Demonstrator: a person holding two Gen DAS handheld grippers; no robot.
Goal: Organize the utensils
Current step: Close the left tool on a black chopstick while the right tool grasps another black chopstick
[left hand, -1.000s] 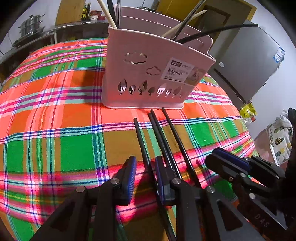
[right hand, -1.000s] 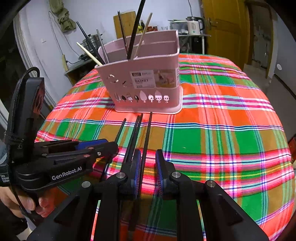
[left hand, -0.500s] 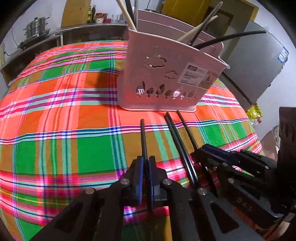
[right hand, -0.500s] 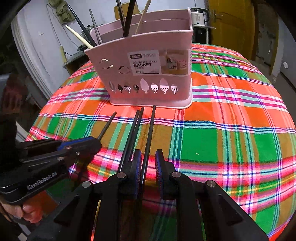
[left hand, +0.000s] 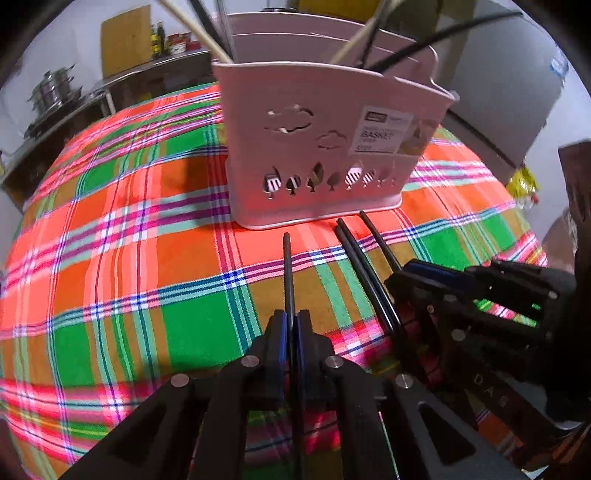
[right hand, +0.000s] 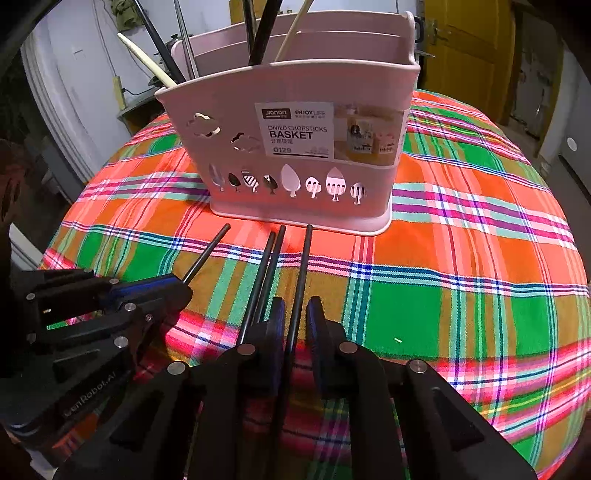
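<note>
Four black chopsticks on the plaid cloth of the desk (right hand: 461, 295), all pointing toward the pink basket (right hand: 295, 177), tips stopping just short of its base. Leftmost chopstick (left hand: 288, 273) pinched between the blue pads of the left claw (left hand: 290, 325), jaws closed right against it, tip end sticking out ahead toward the basket. Same stick seen from the right wrist view (right hand: 207, 254), angled away from the others, emerging from the left claw (right hand: 177, 286). Next, a pair of chopsticks (right hand: 267, 273) lying side by side, touching or nearly so, just left of the right claw's left finger. Last chopstick (right hand: 301, 280) running between the fingers of the right claw (right hand: 295, 317), jaws a narrow way apart, small gaps showing on both sides of the stick, so not clamped. From the left wrist view, right claw (left hand: 406, 273) low over that outermost stick, beside the pair (left hand: 364, 273).

Basket upright on the cloth beyond the sticks, divided into compartments, cloud and tree cutouts in its front wall, printed label reading "DIVIED CHOPSTICKS BASKET". Black and pale wooden chopsticks (right hand: 266, 33) standing tilted inside; exact compartment unclear.

Farther out: stacked metal pot (left hand: 48, 92) on a side counter, yellow door (right hand: 469, 48) behind the desk.
</note>
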